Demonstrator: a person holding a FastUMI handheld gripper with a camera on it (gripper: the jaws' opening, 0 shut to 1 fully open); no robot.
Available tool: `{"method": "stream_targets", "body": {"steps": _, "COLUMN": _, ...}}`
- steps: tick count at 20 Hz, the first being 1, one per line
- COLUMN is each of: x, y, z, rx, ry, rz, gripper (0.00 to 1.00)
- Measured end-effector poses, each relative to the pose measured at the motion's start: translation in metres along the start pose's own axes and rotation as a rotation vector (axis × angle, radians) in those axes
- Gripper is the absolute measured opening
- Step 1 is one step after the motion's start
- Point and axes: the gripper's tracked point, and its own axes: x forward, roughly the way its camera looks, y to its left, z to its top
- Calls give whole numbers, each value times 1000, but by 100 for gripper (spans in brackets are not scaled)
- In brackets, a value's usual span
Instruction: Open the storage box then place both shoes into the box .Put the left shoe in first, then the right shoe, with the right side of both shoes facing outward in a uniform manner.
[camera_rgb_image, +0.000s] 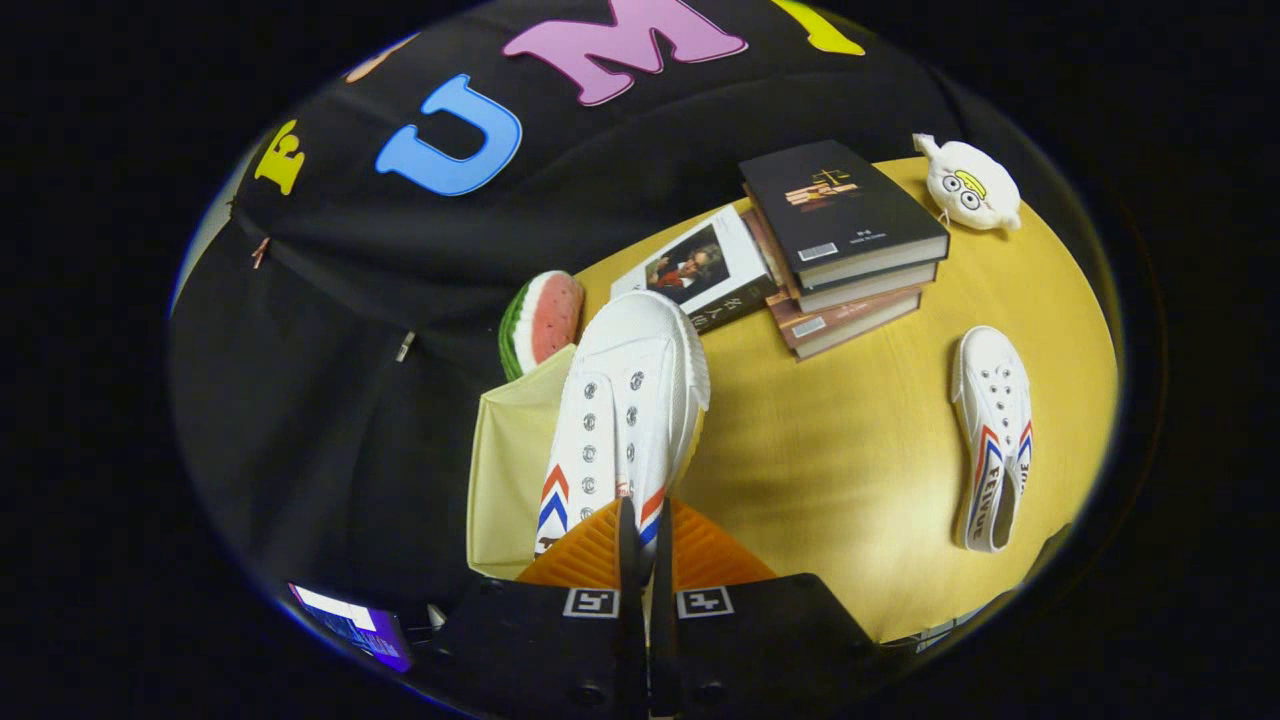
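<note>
Yellow tabletop (850, 470) fills the scene under the black cloth wall of the booth, with a storage box (510, 480) standing at its left edge, pale cream and seen from its open top.

One white canvas shoe (625, 420) has metal eyelets down the middle and red and blue chevron stripes on its sides, with a ribbed rubber toe cap pointing away toward the far side. It hangs just ahead of the fingers, over the right part of the box and the table edge, its heel end running down between the two fingertips. The second shoe (992, 435), of the same make, lies on the table well to the right, apart from the box, toe pointing far and its striped side showing.

The gripper (645, 530) is nearly closed: its fingers stand close together with only a narrow slot between them, and the heel part of the held shoe sits in that slot, both fingers pressing on it.

Beyond the held shoe lie a stack of books (845, 250) and a single book (705, 270) beside it. A watermelon slice toy (543, 320) stands at the far side of the box, and a small white plush toy (968, 183) sits far right.
</note>
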Motion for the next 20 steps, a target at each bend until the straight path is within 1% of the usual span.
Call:
{"method": "stream_targets", "body": {"steps": 5, "x": 17, "y": 65, "z": -7, "rx": -28, "ry": 16, "rz": 74, "gripper": 6}}
{"method": "stream_targets", "body": {"steps": 8, "x": 40, "y": 97, "z": -16, "rx": -11, "ry": 48, "rz": 99, "gripper": 6}}
{"method": "stream_targets", "body": {"steps": 11, "x": 63, "y": 128, "z": -28, "rx": -40, "ry": 73, "rz": 119, "gripper": 6}}
{"method": "stream_targets", "body": {"steps": 15, "x": 93, "y": 150, "z": -45, "rx": -78, "ry": 107, "rz": 103, "gripper": 6}}
{"method": "stream_targets", "body": {"steps": 20, "x": 118, "y": 151, "z": -52, "rx": -61, "ry": 126, "rz": 61, "gripper": 6}}
